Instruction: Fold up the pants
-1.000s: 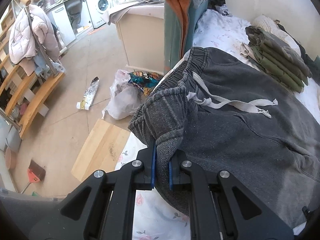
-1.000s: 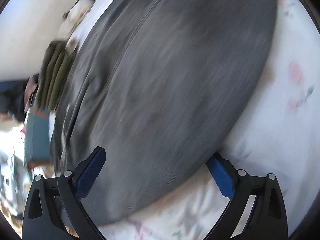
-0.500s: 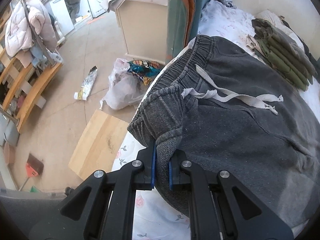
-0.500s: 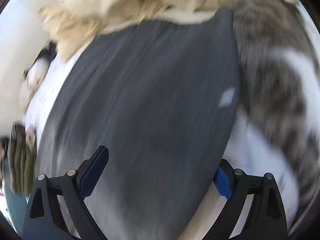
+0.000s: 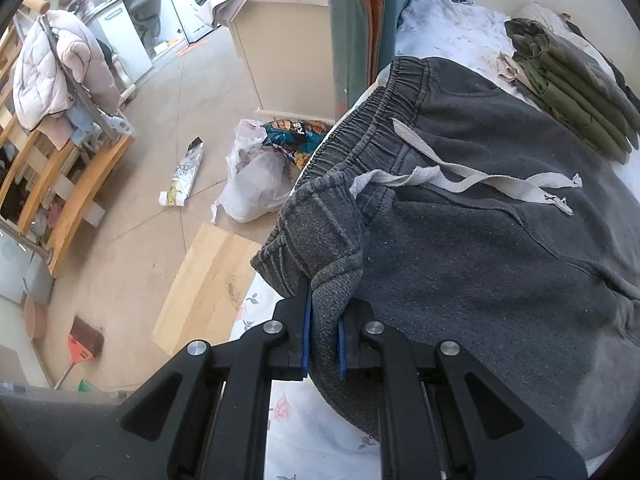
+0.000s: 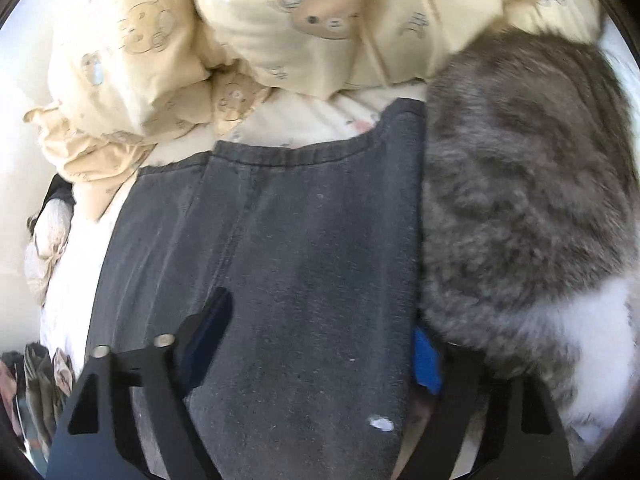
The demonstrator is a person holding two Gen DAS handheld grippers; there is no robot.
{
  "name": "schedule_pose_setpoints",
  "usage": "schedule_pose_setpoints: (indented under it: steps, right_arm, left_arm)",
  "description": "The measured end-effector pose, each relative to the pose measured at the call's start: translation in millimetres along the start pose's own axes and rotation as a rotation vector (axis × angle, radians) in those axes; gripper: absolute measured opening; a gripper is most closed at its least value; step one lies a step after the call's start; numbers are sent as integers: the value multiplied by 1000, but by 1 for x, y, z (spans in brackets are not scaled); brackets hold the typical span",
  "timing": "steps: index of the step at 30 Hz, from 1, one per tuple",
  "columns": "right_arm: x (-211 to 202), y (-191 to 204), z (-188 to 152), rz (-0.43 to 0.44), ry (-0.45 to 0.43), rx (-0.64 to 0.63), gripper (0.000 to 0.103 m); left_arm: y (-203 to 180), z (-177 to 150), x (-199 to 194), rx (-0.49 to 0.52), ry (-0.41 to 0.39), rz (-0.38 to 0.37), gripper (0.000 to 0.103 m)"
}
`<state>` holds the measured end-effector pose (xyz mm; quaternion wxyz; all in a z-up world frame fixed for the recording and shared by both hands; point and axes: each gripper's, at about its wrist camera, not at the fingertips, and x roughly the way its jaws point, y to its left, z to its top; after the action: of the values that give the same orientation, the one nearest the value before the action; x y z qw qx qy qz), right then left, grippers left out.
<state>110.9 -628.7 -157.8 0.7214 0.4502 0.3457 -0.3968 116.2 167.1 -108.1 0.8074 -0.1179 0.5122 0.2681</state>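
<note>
Beside dark pants (image 5: pixel 480 240), "Kish" snack bag (image 5: pixel 294 130); left jaws pinching waistband, right jaws apart, closing.

Black hand-held gripper (image 5: pixel 322 336), blue pads (image 5: pixel 306 332)

Grey-and-white cat (image 6: pixel 532 216), folded green clothes (image 5: pixel 572 92)

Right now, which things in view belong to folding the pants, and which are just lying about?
Job:
dark grey drawstring sweatpants
left gripper, shut on the waistband
right gripper, over the leg end

Lying about:
folded olive-green clothes
white plastic bag
yellow bear-print quilt
grey-and-white furry animal
</note>
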Motion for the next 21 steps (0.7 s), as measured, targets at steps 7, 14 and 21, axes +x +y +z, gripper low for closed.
schedule_pose_setpoints:
  steps: [7,14,21]
  right_arm:
    - [-3,-2,3,-11,-19,-13,25]
    - [-32,-8,10,53,-72,0,3]
    - [-59,15,16,151,-140,-93,2]
  left_arm:
    - [0,0,2,5,6,-4,8]
    - [7,1,-10,-19,-7,-39,8]
    - [18,6,-8,-73,58,-66,8]
